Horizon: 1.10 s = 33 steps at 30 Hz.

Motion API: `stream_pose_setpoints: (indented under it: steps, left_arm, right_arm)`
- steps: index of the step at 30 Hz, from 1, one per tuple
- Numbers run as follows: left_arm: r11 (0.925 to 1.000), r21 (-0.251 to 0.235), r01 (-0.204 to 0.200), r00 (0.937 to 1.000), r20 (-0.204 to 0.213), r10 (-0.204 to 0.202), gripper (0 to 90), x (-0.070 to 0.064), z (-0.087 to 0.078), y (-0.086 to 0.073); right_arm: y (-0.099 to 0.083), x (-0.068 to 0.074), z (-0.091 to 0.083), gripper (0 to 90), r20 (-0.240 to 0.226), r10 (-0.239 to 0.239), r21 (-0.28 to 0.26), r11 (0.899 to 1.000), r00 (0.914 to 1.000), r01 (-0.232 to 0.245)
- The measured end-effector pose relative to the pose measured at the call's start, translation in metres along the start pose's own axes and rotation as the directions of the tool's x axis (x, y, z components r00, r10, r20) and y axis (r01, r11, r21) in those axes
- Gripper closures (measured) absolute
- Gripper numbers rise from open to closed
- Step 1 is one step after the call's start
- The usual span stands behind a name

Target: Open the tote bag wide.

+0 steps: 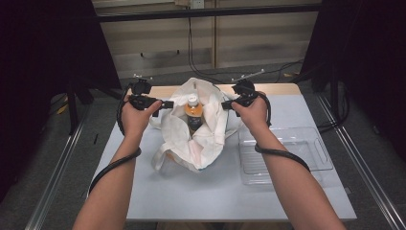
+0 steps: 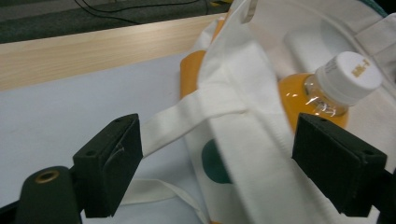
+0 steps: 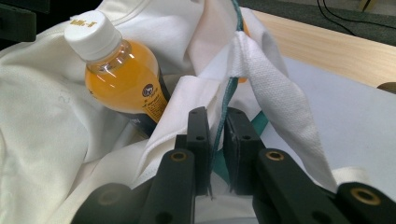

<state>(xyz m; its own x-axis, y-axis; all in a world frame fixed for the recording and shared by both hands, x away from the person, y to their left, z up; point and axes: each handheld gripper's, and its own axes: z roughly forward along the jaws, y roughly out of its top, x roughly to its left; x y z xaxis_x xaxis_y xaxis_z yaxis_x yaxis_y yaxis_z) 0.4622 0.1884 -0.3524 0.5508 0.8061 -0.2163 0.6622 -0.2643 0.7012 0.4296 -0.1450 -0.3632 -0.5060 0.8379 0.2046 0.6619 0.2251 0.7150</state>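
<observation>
Pale blue table holds a soft white cloth bag. Right gripper pinches the bag's rim tight. Left gripper gapes wide around the other side, maybe not touching. Inside stands an orange bottle, smooth and round.

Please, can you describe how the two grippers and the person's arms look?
Both the left gripper and the right gripper are black, with two flat block-shaped jaws and brass-coloured rivets at the joints. A black cable loops from each under the forearm. The forearms are bare, without sleeves.
</observation>
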Motion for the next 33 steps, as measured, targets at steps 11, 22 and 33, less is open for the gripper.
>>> stream_pose_setpoints:
  steps: [11,22,33]
  left_arm:
    - [0.9971,0.062,-0.044,0.999,0.002,0.044,28.5,-0.01,0.016,-0.002]
    - [0.9965,0.079,-0.028,0.9986,-0.042,0.031,56.3,-0.002,0.021,-0.007]
    - [0.9964,0.085,-0.005,0.9972,-0.074,0.011,65.9,0.008,0.034,-0.016]
  right_arm:
    - [-0.001,0.0,0.0,85.0,0.002,-0.001,0.004,1.0,1.0,0.001]
    - [-0.006,-0.008,0.003,86.4,0.001,0.023,0.011,1.0,0.9997,-0.023]
    - [-0.019,-0.024,0.011,86.8,-0.023,0.064,0.013,0.998,0.9977,-0.064]
